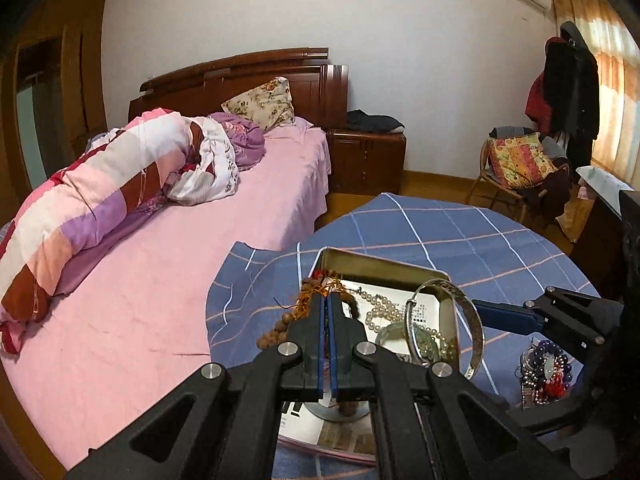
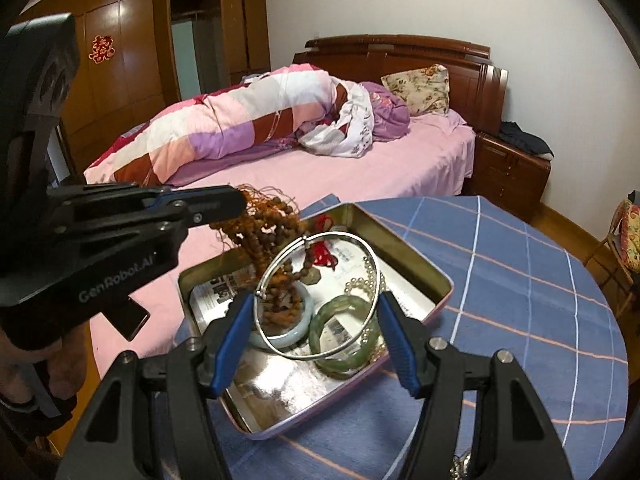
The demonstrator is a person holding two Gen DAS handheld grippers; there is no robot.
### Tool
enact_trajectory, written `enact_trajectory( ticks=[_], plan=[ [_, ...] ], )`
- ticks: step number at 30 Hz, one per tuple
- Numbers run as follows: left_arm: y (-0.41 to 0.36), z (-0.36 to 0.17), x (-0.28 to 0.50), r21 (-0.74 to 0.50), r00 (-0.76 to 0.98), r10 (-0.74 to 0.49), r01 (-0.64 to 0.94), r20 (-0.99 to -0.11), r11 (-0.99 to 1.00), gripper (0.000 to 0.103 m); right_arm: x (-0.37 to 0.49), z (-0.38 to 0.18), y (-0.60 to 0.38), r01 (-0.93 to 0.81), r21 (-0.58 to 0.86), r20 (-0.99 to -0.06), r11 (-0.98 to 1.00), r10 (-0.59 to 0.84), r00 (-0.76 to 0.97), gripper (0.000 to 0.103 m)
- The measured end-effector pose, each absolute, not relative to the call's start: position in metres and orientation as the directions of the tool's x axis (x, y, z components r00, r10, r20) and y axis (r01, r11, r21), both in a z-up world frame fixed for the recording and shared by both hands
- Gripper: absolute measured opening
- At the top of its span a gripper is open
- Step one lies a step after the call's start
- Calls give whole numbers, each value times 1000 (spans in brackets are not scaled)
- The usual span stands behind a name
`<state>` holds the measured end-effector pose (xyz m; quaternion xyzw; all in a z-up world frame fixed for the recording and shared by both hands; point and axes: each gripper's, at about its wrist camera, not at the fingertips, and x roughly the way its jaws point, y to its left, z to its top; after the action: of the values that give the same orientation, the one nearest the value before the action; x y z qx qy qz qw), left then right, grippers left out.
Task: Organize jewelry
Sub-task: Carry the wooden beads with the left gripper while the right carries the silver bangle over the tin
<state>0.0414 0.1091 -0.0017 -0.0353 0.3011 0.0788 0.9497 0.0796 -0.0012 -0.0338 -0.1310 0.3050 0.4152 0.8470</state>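
A shiny metal tin tray (image 2: pixel 436 276) (image 1: pixel 376 266) sits on the blue checked table. My left gripper (image 1: pixel 326 300) (image 2: pixel 236 200) is shut on a brown wooden bead necklace (image 2: pixel 268 236) (image 1: pixel 280 326) and holds it above the tray's left side, its lower end hanging into a pale jade bangle (image 2: pixel 298 330). My right gripper (image 2: pixel 316 300) holds a thin silver bangle (image 2: pixel 372 256) (image 1: pixel 476 316) between its spread fingers above the tray. A green jade bangle (image 2: pixel 352 354), a pearl strand (image 1: pixel 378 310) and a red tassel (image 2: pixel 324 256) lie in the tray.
A heap of dark beaded jewelry (image 1: pixel 546 372) lies on the blue cloth (image 2: pixel 520 300) right of the tray. A bed with pink sheet (image 1: pixel 160 300) borders the table's left. A nightstand (image 1: pixel 368 156) and a chair (image 1: pixel 520 168) stand behind.
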Motion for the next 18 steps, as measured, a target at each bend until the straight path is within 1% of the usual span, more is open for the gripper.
enact_trajectory(
  ticks=[18],
  plan=[
    [113,-15,47,-25,779,124,-177,-614,984,0,82,-43,8,-782,34,-653,622,606,454,66]
  ],
)
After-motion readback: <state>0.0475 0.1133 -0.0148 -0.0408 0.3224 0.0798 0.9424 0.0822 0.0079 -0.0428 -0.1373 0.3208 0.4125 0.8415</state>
